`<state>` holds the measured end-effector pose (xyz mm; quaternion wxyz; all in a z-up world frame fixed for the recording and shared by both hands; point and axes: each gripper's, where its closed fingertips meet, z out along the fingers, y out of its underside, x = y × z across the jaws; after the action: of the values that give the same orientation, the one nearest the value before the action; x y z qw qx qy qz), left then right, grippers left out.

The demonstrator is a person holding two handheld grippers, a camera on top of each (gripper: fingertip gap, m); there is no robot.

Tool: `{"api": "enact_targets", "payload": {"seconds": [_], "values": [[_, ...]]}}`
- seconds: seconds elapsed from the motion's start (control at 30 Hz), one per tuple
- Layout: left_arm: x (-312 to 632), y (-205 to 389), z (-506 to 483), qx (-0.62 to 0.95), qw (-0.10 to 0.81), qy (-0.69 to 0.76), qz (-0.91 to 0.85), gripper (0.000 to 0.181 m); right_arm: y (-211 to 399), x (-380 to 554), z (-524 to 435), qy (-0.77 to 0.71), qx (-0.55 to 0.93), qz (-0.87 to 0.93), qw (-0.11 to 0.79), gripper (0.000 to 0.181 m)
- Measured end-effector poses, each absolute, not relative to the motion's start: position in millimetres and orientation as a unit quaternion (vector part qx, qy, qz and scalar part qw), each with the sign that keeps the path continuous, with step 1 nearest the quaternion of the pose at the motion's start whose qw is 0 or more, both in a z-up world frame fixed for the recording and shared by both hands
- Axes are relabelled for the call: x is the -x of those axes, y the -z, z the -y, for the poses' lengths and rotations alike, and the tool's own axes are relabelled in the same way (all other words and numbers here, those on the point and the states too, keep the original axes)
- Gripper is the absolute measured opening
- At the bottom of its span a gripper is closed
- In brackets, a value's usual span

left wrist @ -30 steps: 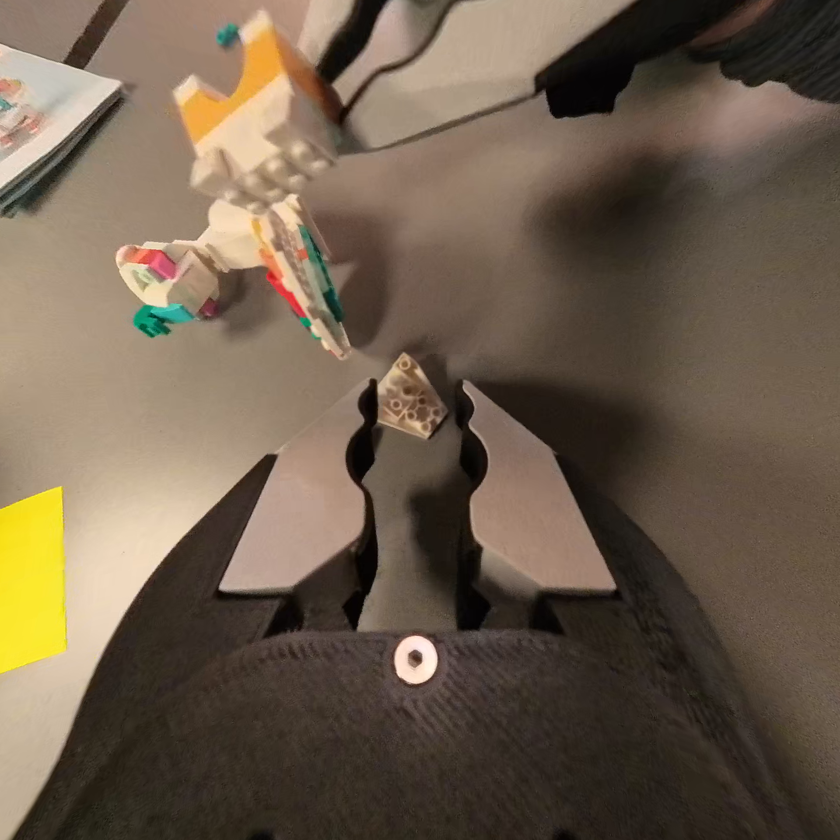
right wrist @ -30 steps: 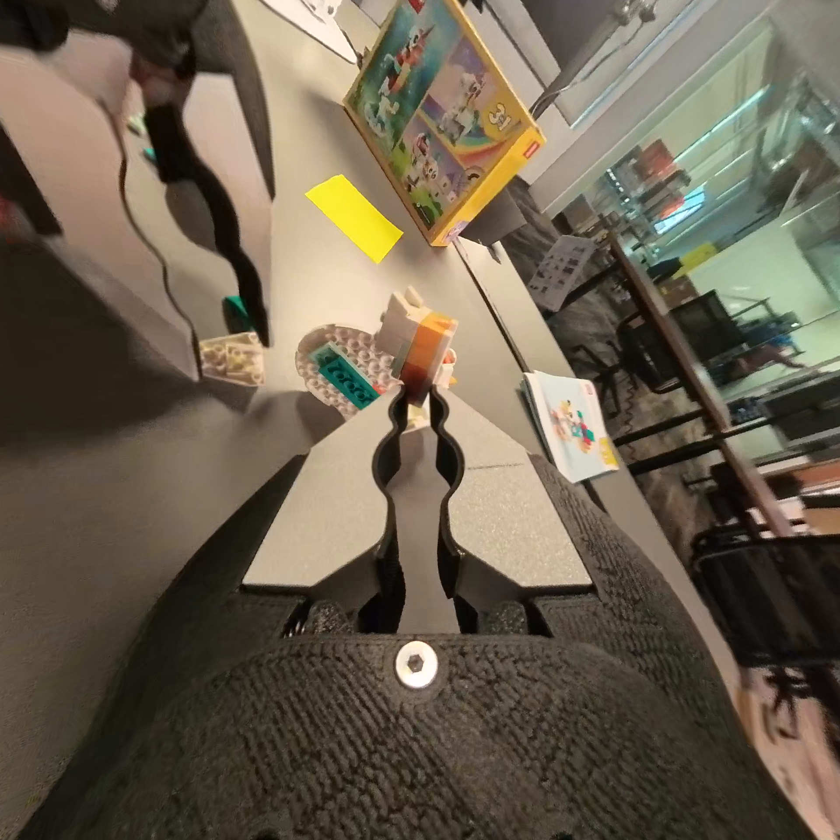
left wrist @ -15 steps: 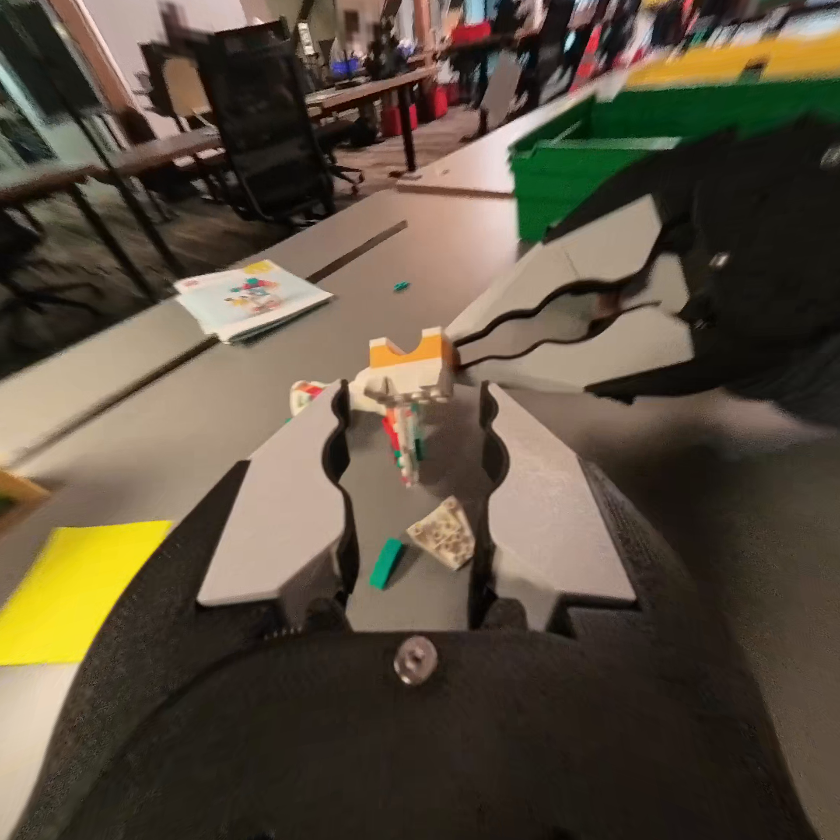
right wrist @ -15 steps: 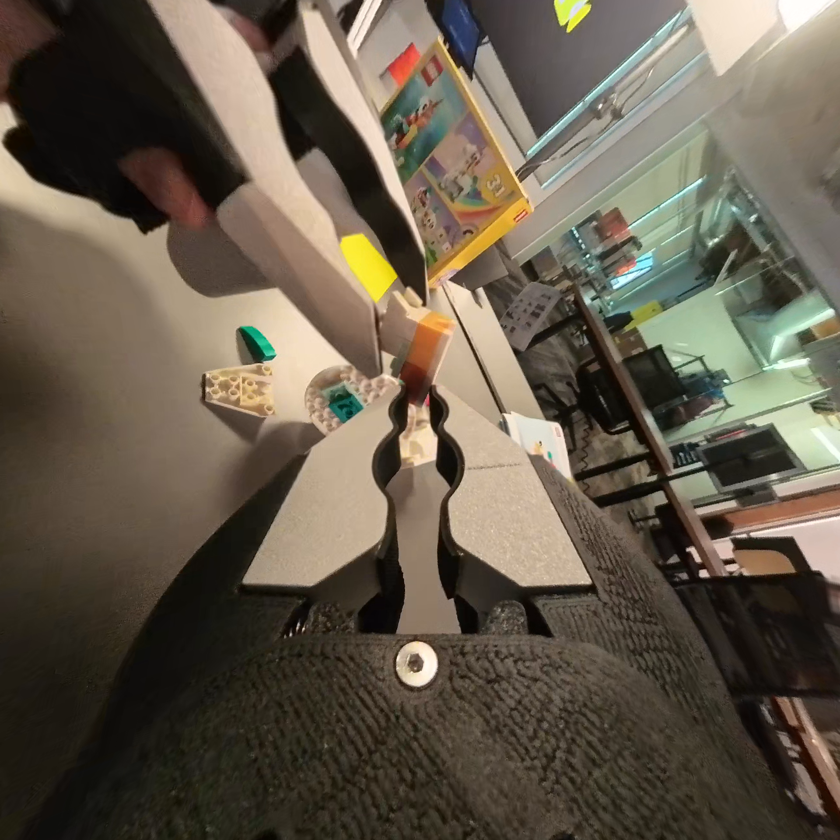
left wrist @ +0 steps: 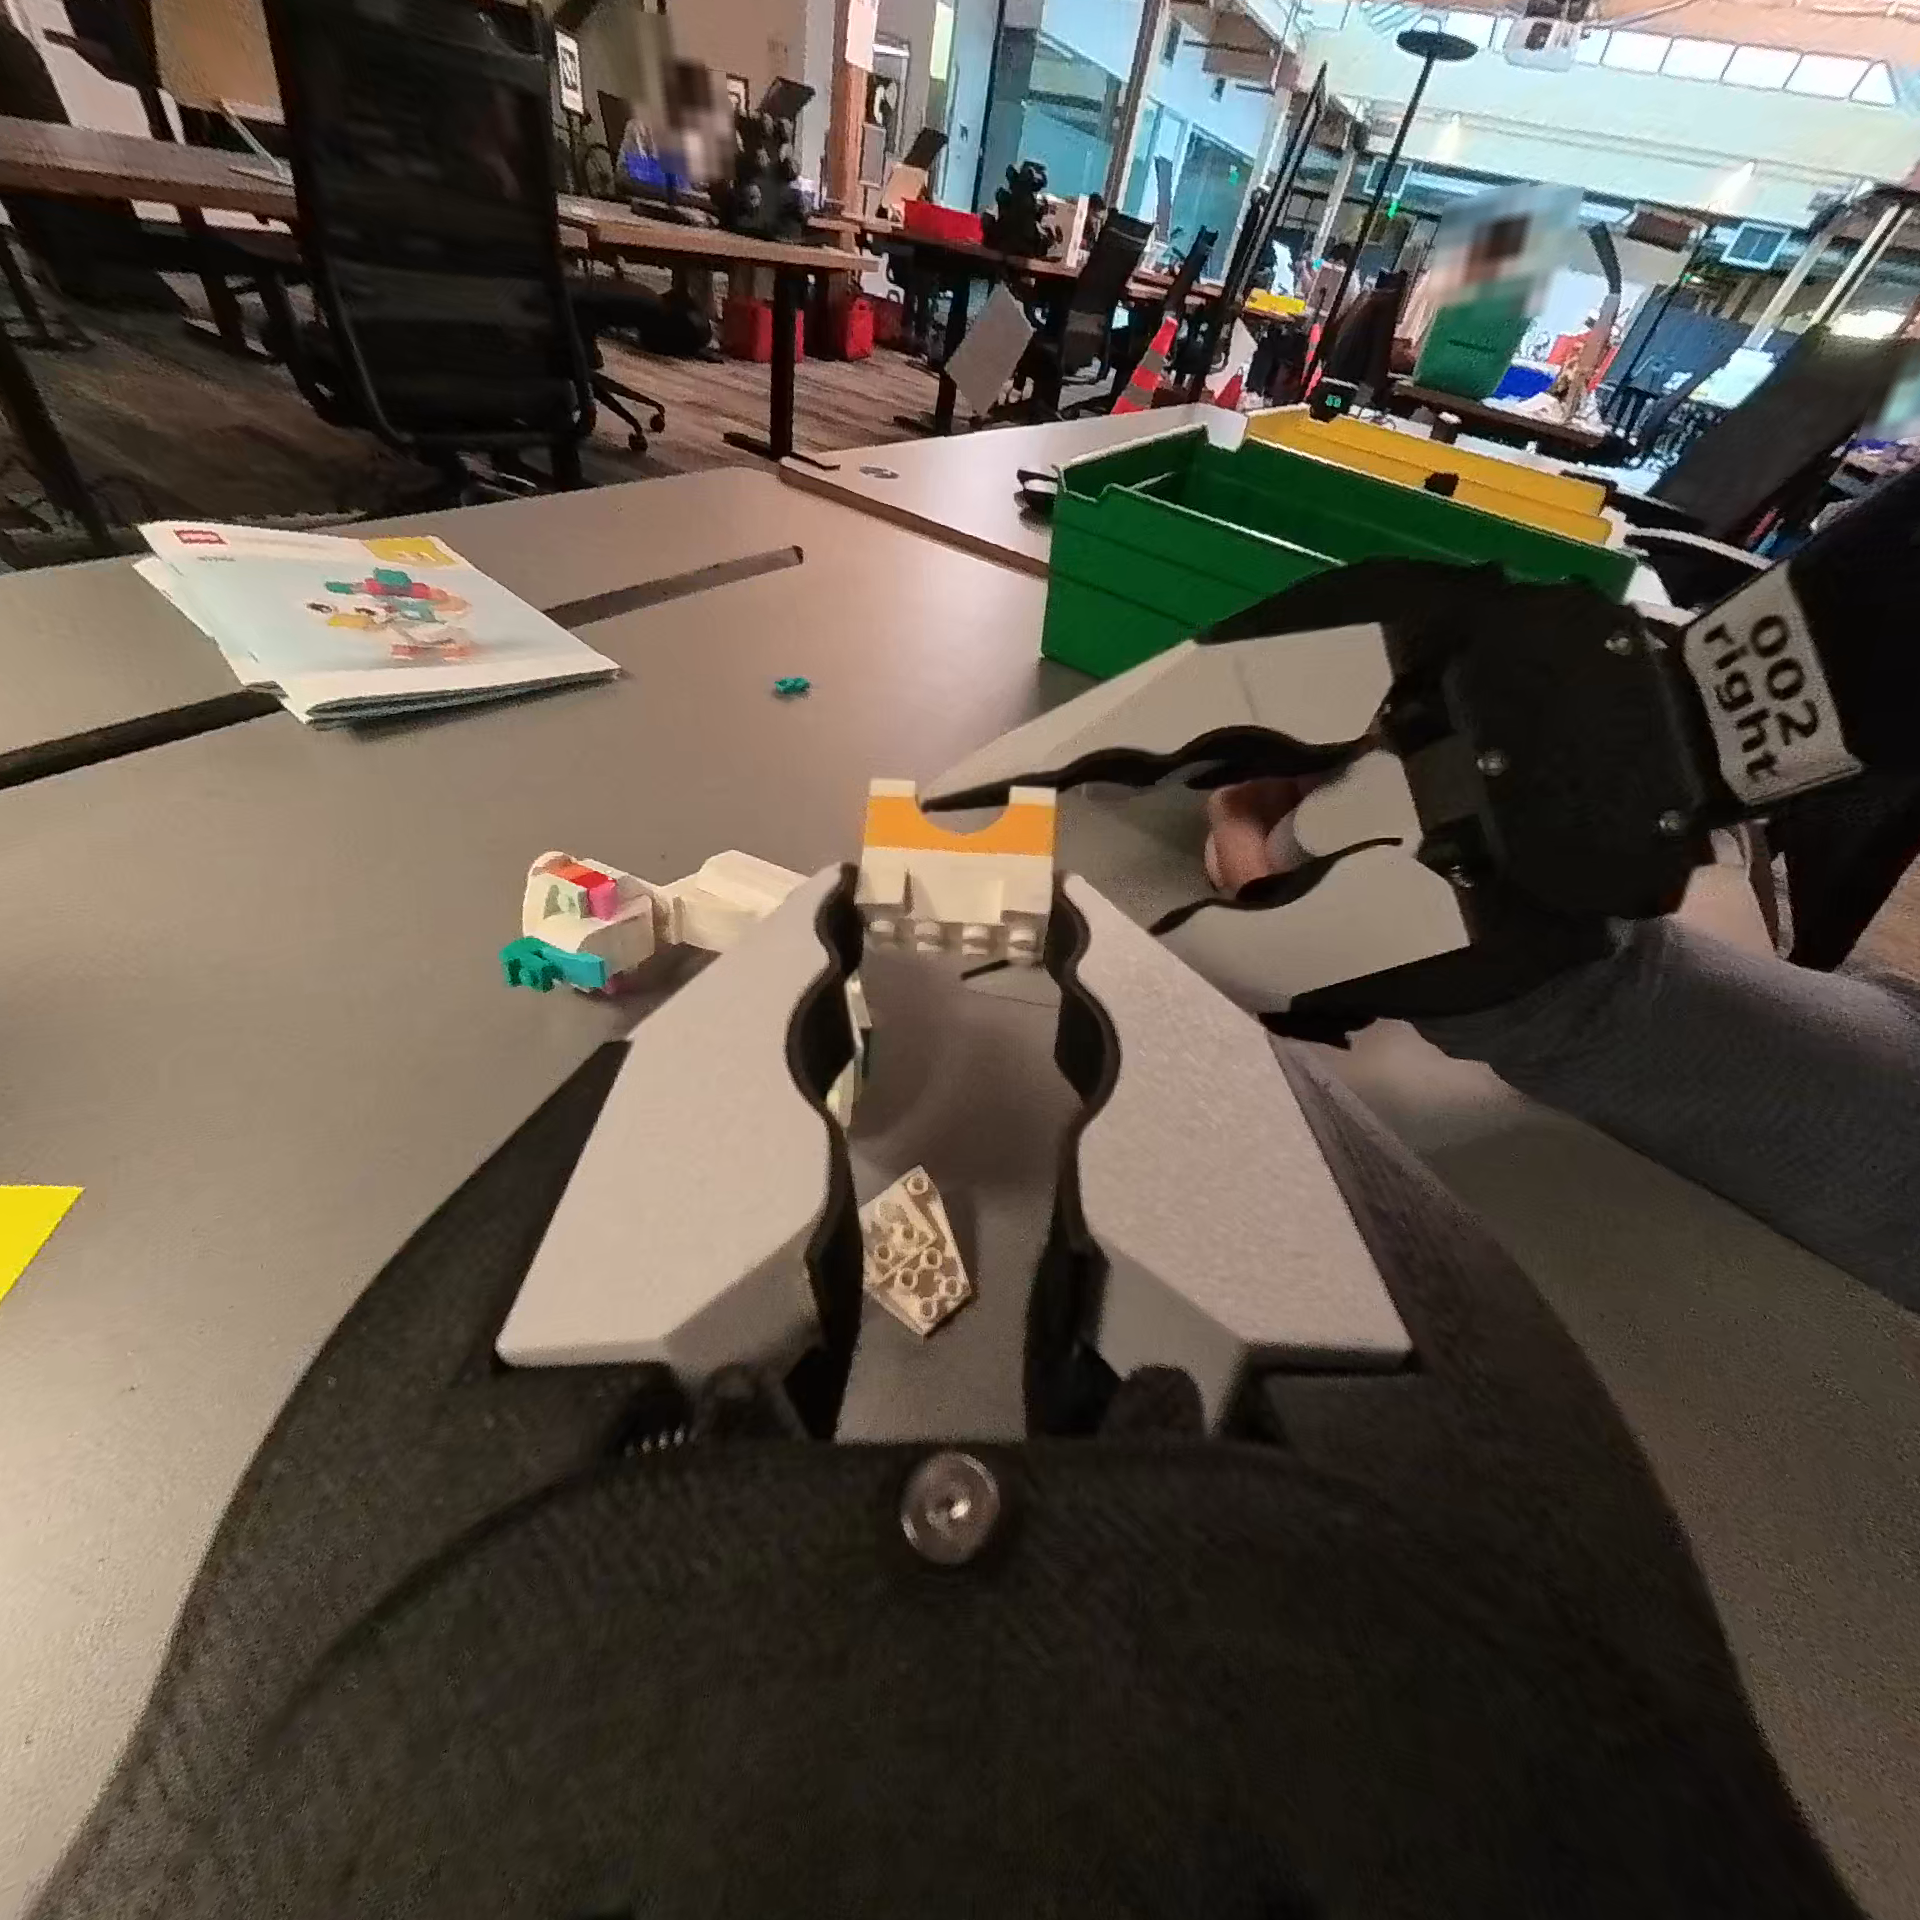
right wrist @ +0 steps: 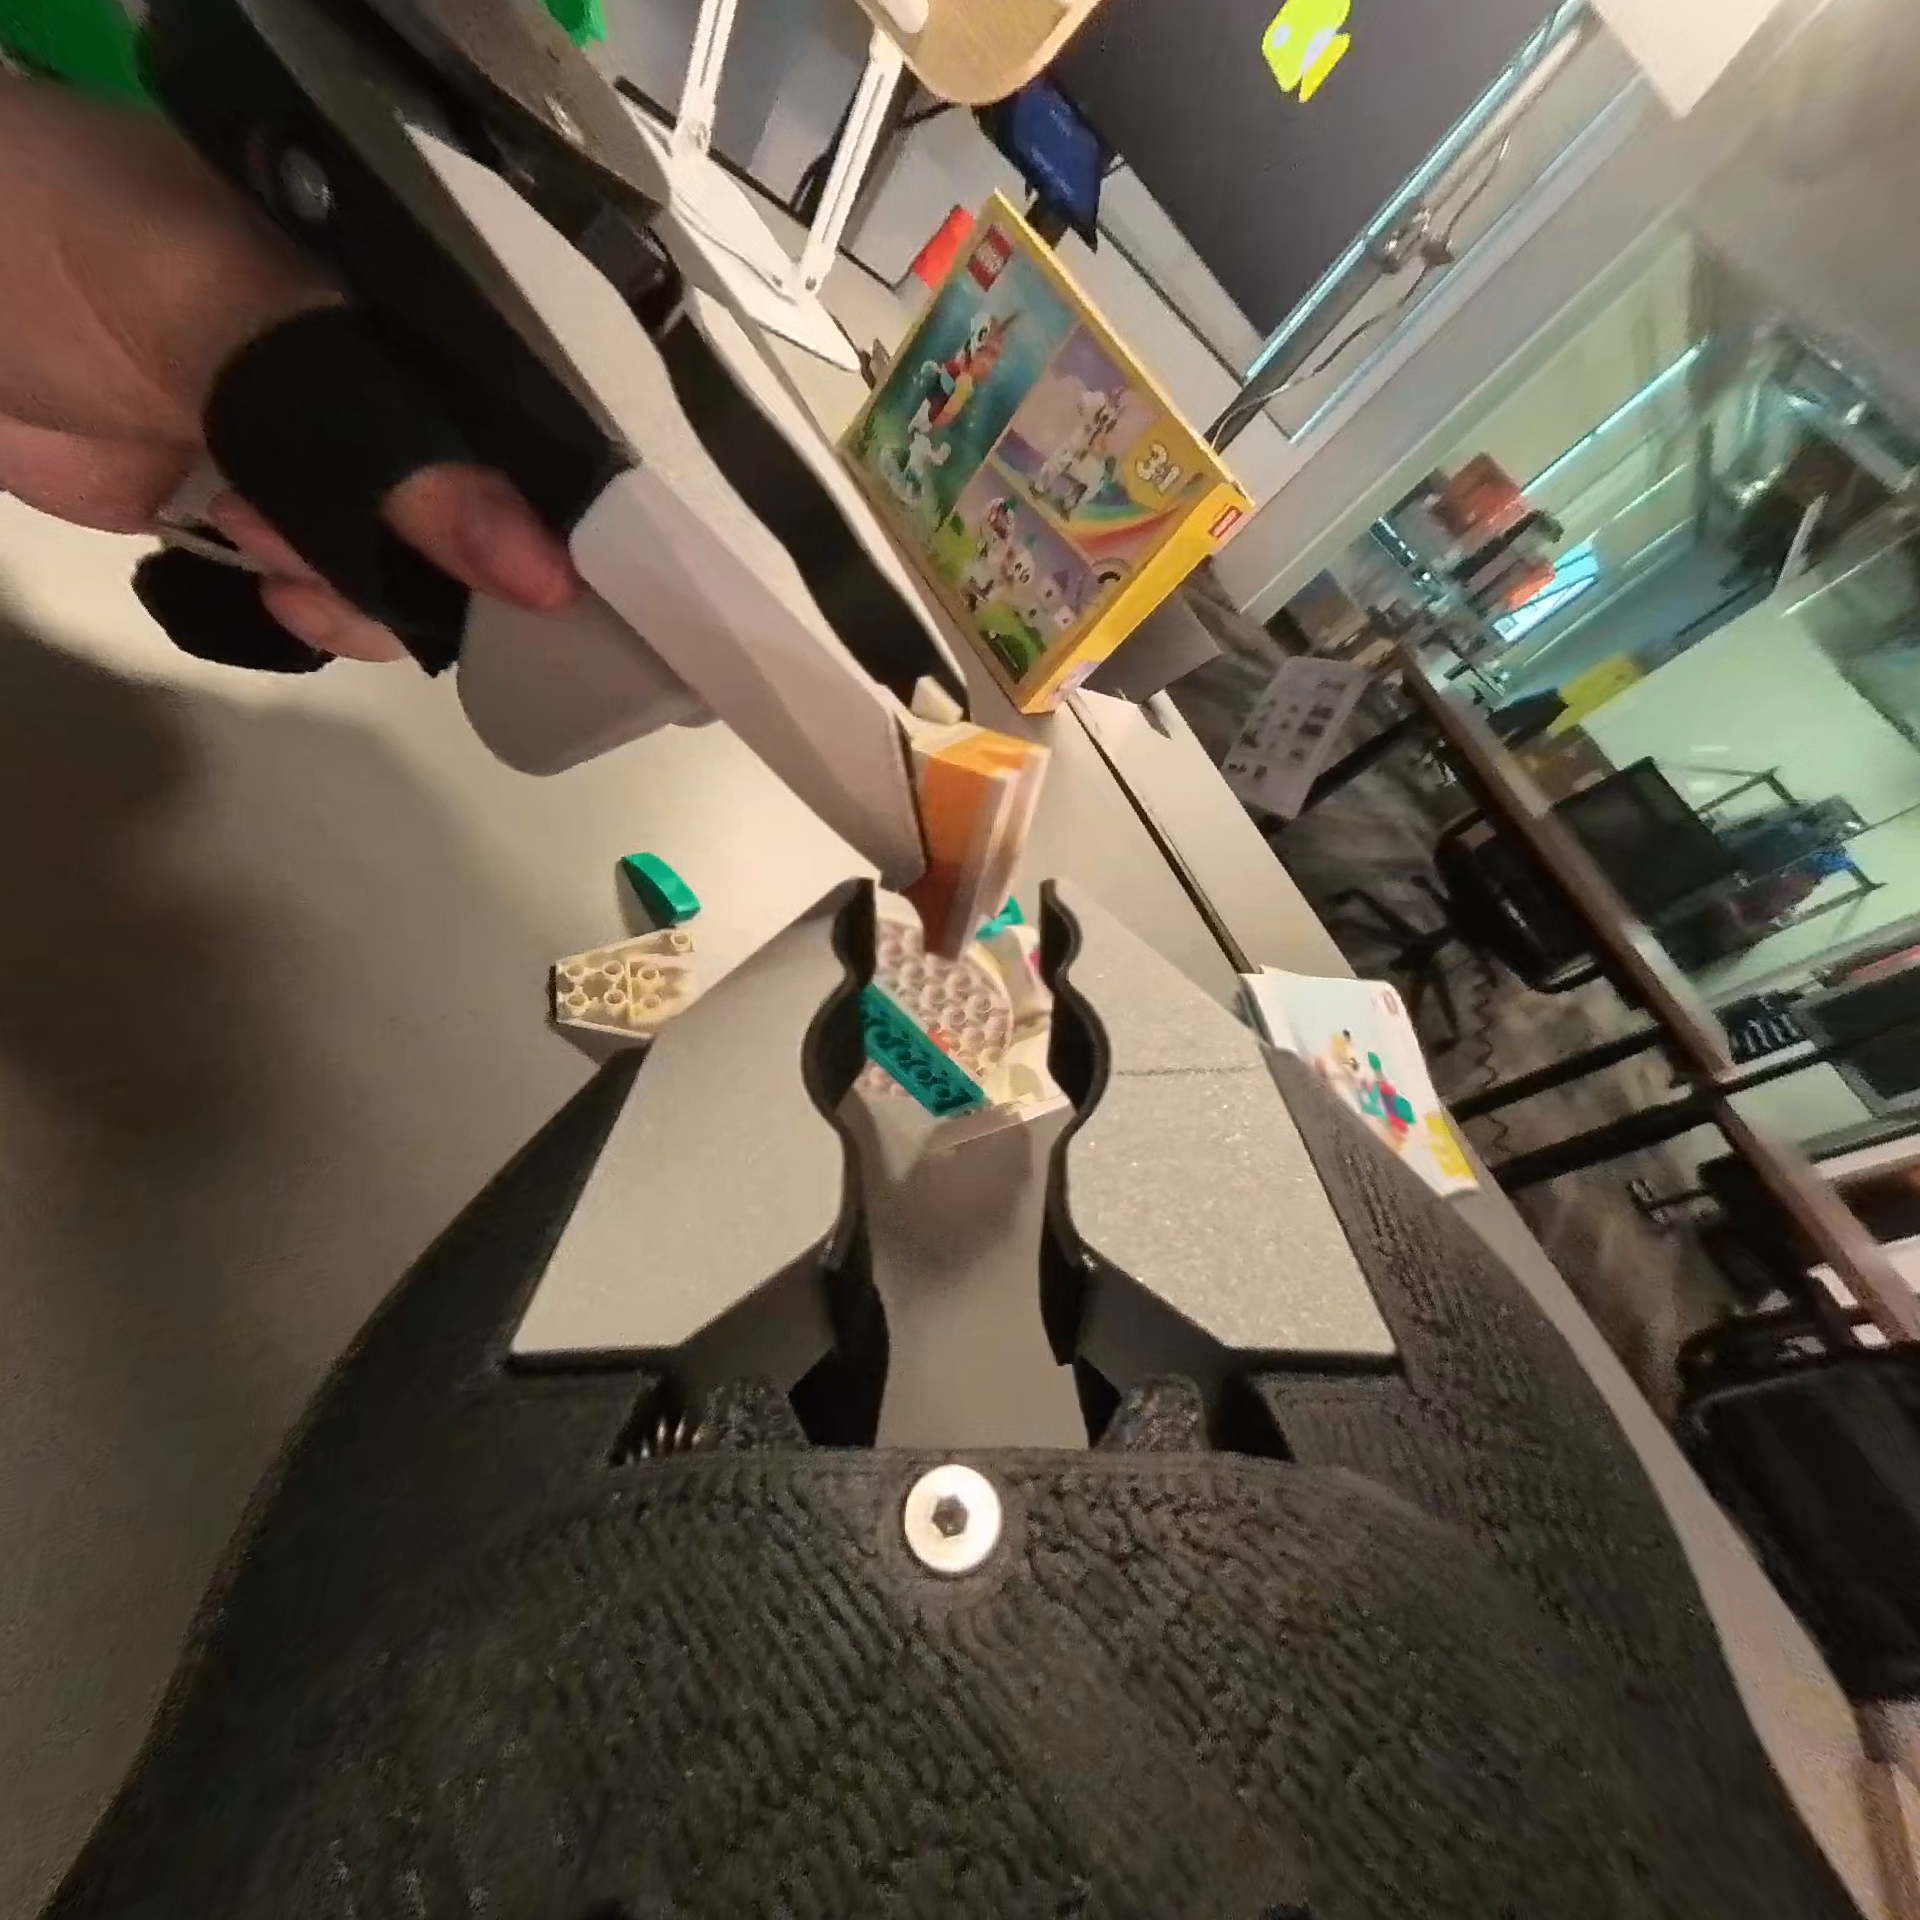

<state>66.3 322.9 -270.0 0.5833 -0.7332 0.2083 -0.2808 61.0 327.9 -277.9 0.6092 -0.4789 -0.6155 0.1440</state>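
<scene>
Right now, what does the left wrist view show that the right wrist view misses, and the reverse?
Only the left wrist view: the green bin, a tiny teal piece, a yellow note. Only the right wrist view: the toy box, a curved green piece. Both: the model clamped between the left gripper fingers, the open right gripper, the wedge plate, the booklet.

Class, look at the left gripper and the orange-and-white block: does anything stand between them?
Nothing visible does. The orange-and-white block sits right between the fingertips of the left gripper. The open right gripper only meets the block's top edge with one finger.
</scene>
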Motion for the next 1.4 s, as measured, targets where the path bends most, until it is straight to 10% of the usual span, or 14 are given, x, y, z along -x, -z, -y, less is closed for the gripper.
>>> {"api": "enact_targets", "payload": {"seconds": [0.77,1.4], "values": [[-79,350,-308,0.833,0.409,0.167,-0.334,0.037,264,-98,-352,-0.276,0.547,0.535,0.582,0.013],[-65,267,-314,0.720,0.553,0.361,-0.214,0.054,273,-67,-322,-0.046,0.372,0.644,0.667,0.014]]}}
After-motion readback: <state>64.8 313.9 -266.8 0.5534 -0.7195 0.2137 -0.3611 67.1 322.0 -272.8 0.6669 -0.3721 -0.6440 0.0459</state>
